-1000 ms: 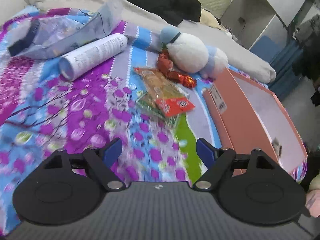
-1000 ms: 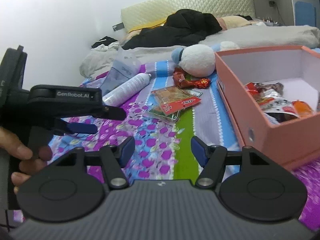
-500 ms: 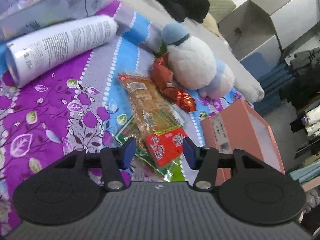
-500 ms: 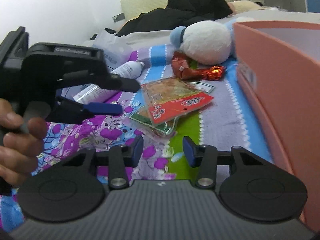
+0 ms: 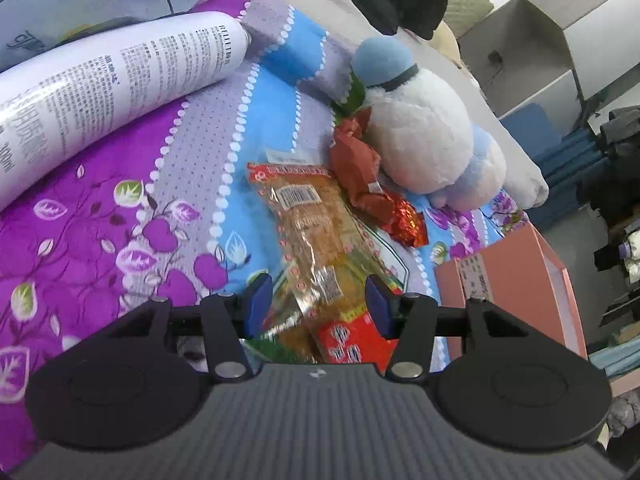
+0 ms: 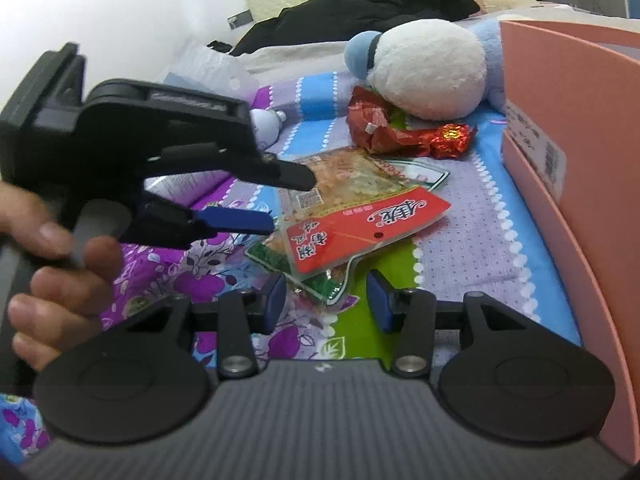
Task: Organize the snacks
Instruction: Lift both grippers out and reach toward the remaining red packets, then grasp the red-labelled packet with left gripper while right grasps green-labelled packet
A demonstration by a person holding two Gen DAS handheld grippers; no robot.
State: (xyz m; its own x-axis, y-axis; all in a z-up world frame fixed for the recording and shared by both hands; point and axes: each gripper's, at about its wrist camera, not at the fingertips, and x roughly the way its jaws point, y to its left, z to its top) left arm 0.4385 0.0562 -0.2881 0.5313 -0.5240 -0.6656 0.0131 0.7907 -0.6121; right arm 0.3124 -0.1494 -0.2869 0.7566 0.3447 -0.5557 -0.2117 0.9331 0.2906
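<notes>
A clear snack packet with a red header [image 5: 316,232] [image 6: 360,216] lies on the flowered bedspread, on top of a green packet [image 6: 320,284]. My left gripper [image 5: 318,306] [image 6: 288,200] is open and straddles the clear packet near its red end; its pads stand beside the packet without pressing. My right gripper [image 6: 326,298] is open, low over the bed, with the green packet's corner between its fingers. A red wrapped snack [image 5: 360,176] [image 6: 400,132] lies further back against a plush toy. The pink box [image 5: 520,280] [image 6: 560,120] stands to the right.
A white and blue plush toy [image 5: 420,140] [image 6: 428,68] sits behind the snacks. A white spray can [image 5: 112,92] and a plastic bag [image 5: 100,0] lie at the left. Black clothes [image 6: 380,4] are piled by the headboard. A hand [image 6: 60,264] holds the left gripper.
Both grippers have come down and forward to the stacked packets, which now sit between their fingers. Both pairs of jaws narrowed early on, then held that width.
</notes>
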